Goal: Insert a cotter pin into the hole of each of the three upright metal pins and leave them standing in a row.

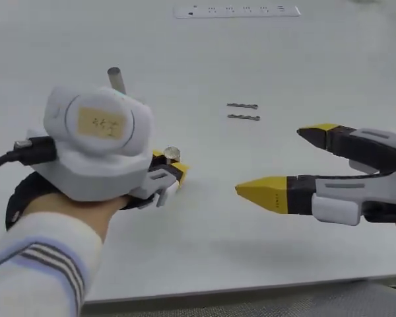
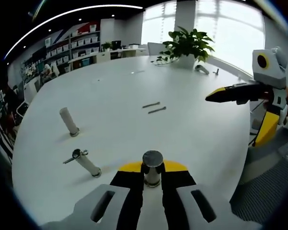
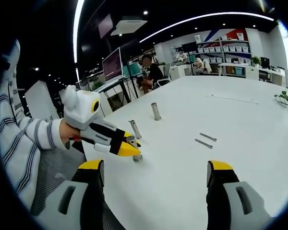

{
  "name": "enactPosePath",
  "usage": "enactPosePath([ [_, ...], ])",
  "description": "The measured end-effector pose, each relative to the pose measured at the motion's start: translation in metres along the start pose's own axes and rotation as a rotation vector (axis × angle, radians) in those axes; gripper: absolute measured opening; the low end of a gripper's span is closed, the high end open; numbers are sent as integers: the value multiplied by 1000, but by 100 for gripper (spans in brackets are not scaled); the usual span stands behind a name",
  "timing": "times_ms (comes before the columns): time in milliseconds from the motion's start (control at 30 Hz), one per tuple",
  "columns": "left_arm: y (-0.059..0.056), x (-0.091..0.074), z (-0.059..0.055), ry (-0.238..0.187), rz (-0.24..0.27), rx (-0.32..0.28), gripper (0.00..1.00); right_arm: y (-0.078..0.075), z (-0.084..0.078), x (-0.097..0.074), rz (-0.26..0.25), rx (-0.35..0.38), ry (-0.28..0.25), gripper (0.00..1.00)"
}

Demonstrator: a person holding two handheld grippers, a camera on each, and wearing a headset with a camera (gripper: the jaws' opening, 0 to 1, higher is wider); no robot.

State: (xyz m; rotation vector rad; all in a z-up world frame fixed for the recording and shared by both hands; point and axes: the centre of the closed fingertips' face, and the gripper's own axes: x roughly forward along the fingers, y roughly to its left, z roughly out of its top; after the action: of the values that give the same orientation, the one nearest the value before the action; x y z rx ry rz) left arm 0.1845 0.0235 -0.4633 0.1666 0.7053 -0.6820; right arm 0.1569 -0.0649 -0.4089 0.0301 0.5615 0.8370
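My left gripper point(image 1: 171, 162) is shut on an upright metal pin point(image 1: 172, 154) standing on the white table; its jaws press the pin point(image 2: 152, 168) from both sides. To its left a second pin point(image 2: 88, 164) carries a cotter pin point(image 2: 75, 155) through its top. The third pin point(image 2: 68, 120) stands bare farther back, also seen as the far pin point(image 1: 115, 79). Two loose cotter pins point(image 1: 243, 105) point(image 1: 244, 117) lie side by side mid-table. My right gripper point(image 1: 272, 162) hovers open to the right, holding nothing, its fingers point(image 3: 91, 165) spread wide toward the left gripper point(image 3: 119, 145).
A white power strip point(image 1: 237, 10) lies at the table's far edge. The table's near edge point(image 1: 251, 287) runs just below both grippers. A potted plant point(image 2: 187, 45) stands at one end of the table, and a person point(image 3: 151, 72) sits beyond another.
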Motion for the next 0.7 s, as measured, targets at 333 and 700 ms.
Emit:
enactPosePath([
  [333,-7,1,4,-14,6,4,10,0,0,0,2,-1,3,87],
  [700,-9,3,3,-14,18,21,10,1,0,1,1,1,4,87],
])
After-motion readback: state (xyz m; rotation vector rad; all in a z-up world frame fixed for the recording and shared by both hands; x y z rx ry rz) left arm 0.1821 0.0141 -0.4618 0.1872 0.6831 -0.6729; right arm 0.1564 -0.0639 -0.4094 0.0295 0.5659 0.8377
